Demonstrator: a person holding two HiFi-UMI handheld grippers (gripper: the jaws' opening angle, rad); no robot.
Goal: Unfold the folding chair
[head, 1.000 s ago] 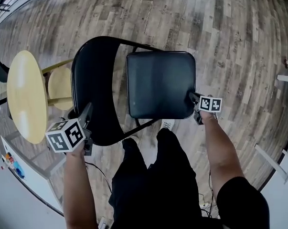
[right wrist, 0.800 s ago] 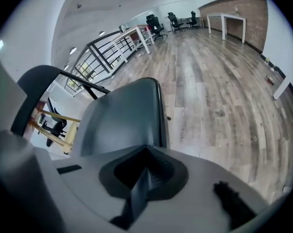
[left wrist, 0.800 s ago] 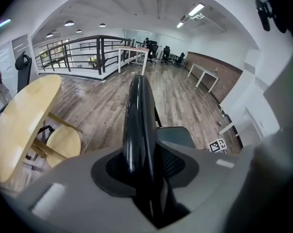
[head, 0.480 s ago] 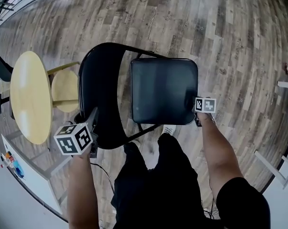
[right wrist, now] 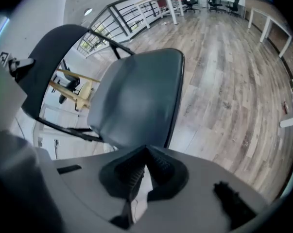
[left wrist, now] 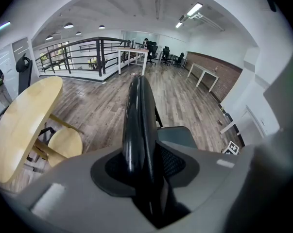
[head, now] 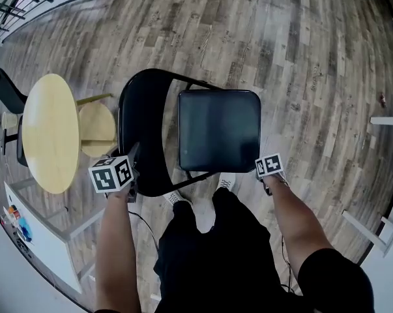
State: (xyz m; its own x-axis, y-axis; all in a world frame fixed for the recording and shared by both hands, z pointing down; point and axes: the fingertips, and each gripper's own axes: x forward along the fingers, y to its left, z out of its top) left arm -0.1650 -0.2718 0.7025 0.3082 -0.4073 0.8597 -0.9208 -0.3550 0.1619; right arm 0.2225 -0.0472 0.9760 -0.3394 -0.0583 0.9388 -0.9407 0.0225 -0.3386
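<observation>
Since a second ago my right gripper (head: 261, 169) has backed off the seat (head: 222, 139) corner, jaws together and empty; left gripper (head: 133, 156) clamps the backrest (head: 139, 119), chair (head: 195, 83) mid-frame looks unfolded, so I reckon only release remains.

Grey wood-plank floor (head: 313, 44); round pale table (head: 49, 132), matching stool (head: 97, 129); black railing (left wrist: 83, 50); ceiling lights (left wrist: 194, 9).

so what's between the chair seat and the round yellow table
In the head view, the chair's black backrest and a small round stool lie between the seat and the table.
</observation>
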